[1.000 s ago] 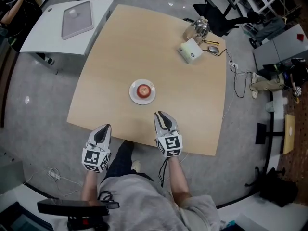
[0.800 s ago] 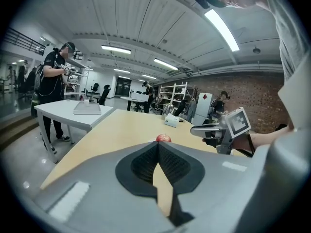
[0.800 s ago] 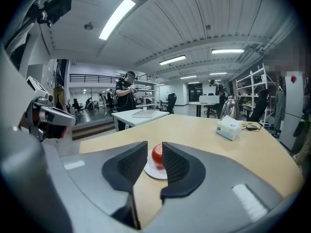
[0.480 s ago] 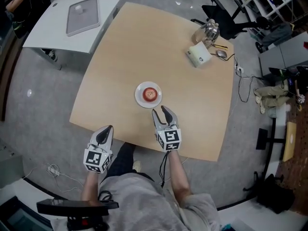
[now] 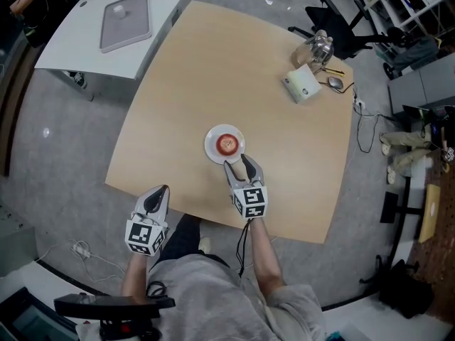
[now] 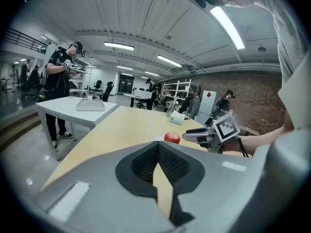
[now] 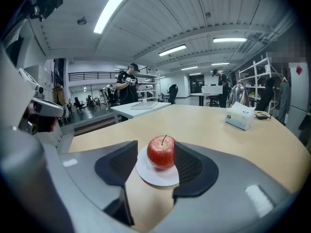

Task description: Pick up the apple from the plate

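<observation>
The apple (image 5: 227, 143) is sitting upright, stem up, in the middle of the small white plate (image 5: 213, 151). The plate is resting on the light wooden table (image 5: 185, 84), toward the edge nearest you.

You are holding the right gripper (image 5: 239, 165) low over the table with its tips at the near rim of the plate, pointing at the fruit. Its jaws have just been opening and are now standing apart. In the right gripper view the apple is showing in the gap between them, just ahead of the tips. Neither pad is pressing on it, so nothing is gripped.

You are keeping the left gripper (image 5: 161, 189) well off to the left, at the near edge of the table and apart from the plate. Its jaws are lying together with nothing between them. From its view the apple is showing further along the table, with the right gripper reaching in just beside it.

At the far right corner of the table a white tissue box (image 5: 301, 85) is lying. Beyond the table's far left corner a white side table (image 5: 71, 48) is carrying a grey tray (image 5: 126, 21), and a person (image 6: 60, 76) is standing beside it.
</observation>
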The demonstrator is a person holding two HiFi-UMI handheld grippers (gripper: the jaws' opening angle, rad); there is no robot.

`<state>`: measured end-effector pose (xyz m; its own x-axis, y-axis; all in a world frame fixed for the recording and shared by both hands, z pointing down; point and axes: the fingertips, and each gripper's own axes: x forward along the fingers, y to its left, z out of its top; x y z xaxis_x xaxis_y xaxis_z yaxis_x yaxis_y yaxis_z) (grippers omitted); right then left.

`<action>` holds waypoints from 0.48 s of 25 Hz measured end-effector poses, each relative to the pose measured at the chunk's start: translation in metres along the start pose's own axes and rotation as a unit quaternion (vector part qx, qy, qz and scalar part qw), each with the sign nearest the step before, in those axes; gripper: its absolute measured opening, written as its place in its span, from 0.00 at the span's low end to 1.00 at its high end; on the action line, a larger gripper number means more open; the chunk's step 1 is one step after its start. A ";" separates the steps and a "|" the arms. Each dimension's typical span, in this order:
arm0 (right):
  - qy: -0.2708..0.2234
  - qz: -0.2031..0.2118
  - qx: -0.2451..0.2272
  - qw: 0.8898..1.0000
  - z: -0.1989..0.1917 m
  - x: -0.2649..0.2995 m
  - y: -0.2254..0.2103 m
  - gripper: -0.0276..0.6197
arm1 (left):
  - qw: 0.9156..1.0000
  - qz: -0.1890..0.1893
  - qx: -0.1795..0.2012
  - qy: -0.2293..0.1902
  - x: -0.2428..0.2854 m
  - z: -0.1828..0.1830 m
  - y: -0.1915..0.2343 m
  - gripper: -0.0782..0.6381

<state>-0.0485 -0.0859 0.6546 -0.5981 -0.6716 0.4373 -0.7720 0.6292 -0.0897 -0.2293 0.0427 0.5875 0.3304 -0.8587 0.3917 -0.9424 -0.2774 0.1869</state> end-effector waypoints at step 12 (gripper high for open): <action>0.032 0.001 0.002 0.999 -0.019 0.034 -0.004 0.49 | 1.000 -0.002 -0.008 0.018 0.020 -0.004 0.021 0.14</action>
<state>-0.0617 -0.1035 0.6872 -0.5848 -0.6439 0.4933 -0.7716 0.6292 -0.0934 -0.2423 0.0211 0.6031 0.3354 -0.8421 0.4224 -0.9405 -0.2730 0.2025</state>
